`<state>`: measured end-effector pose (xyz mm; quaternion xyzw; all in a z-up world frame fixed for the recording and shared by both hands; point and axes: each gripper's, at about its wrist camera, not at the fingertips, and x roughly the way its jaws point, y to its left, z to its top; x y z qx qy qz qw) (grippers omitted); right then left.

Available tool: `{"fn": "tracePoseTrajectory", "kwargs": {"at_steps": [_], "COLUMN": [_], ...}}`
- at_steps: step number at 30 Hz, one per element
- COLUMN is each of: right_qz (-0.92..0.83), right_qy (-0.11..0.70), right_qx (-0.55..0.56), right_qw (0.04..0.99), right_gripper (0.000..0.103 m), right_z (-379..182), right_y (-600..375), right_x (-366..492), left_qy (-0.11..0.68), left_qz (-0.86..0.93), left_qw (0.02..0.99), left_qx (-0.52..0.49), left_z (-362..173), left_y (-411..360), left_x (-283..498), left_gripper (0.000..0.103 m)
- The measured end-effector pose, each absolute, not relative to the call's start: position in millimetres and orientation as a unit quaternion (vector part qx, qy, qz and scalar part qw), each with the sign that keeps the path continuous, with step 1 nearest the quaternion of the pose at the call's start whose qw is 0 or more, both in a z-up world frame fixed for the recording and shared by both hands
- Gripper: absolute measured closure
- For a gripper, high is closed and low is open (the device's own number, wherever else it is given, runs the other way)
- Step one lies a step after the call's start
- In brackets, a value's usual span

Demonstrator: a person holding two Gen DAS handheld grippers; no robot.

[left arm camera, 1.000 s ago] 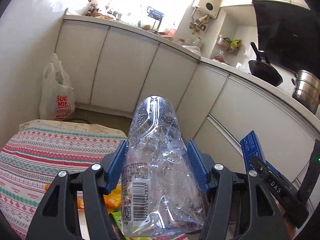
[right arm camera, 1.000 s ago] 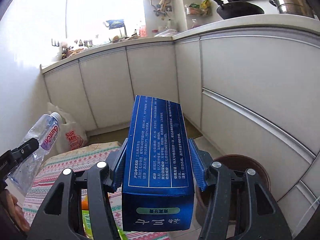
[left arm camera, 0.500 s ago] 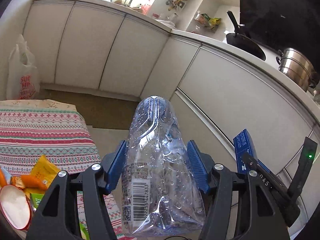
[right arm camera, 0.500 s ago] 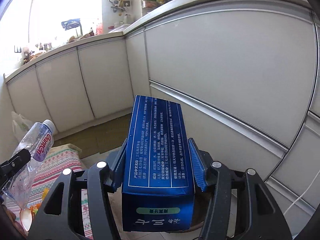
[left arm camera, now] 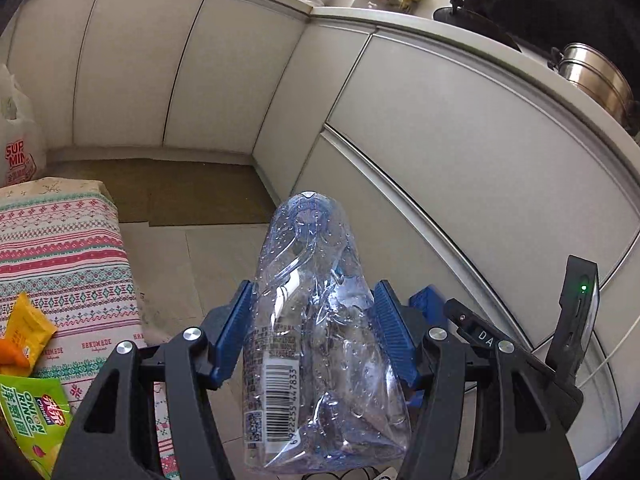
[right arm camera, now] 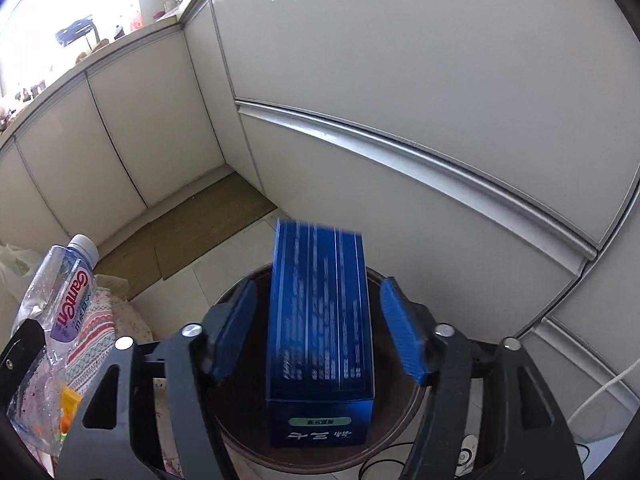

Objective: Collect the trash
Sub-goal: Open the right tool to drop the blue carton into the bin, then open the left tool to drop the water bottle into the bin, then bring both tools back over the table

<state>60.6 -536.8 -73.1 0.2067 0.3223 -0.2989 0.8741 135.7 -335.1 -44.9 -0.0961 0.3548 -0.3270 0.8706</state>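
My left gripper (left arm camera: 312, 332) is shut on a crushed clear plastic bottle (left arm camera: 316, 344) with a barcode label, held above the floor. The bottle also shows at the left of the right wrist view (right arm camera: 60, 304), with its white cap up. My right gripper (right arm camera: 318, 332) is open; its blue pads stand clear of a blue carton (right arm camera: 320, 332), which is motion-blurred between the jaws, directly over a round dark brown bin (right arm camera: 320, 452) on the floor.
White kitchen cabinets (left arm camera: 460, 152) curve round ahead and to the right. A table with a patterned cloth (left arm camera: 60, 248) holds snack wrappers (left arm camera: 28, 416) at left. A white plastic bag (left arm camera: 16, 144) stands by the wall. A white cable (right arm camera: 600, 392) lies at right.
Both grippers swung right and tilted down from the table toward the floor. The right gripper opened over the brown bin, releasing the blue carton. The left still grips the bottle.
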Motion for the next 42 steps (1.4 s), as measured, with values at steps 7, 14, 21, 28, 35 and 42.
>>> {"fn": "tracePoseTrajectory", "kwargs": {"at_steps": [7,14,21,28,35,42], "right_qz": [-0.326,-0.39,-0.463,-0.503,-0.498,-0.478], "right_qy": [0.308,0.282,0.272,0.279,0.285,0.303], "right_qx": [0.234,0.237,0.208,0.207,0.2,0.19], "right_qw": [0.862,0.844,0.818,0.791,0.794,0.802], "right_gripper": [0.023,0.013,0.008,0.007,0.007,0.007], "right_z": [-75.1,-70.5,-70.5,-74.8,-74.4,-73.6], "right_y": [-558.8,-579.5,-590.7,-603.3,-597.3,-583.1], "right_x": [40.8,17.3,-5.0,-16.9,-11.5,-2.9], "left_qy": [0.376,0.391,0.398,0.426,0.433,0.455], "left_qz": [-0.338,-0.349,-0.356,-0.34,-0.329,-0.292], "left_qw": [0.859,0.851,0.845,0.838,0.839,0.841], "left_qx": [-0.076,-0.032,0.01,0.009,0.013,0.005], "left_z": [-58.7,-71.2,-81.0,-90.4,-92.5,-103.6], "left_y": [-369.7,-416.8,-457.5,-470.5,-462.6,-426.5], "left_x": [138.0,135.7,132.4,143.5,143.7,149.2], "left_gripper": [0.042,0.042,0.042,0.032,0.019,0.016]}}
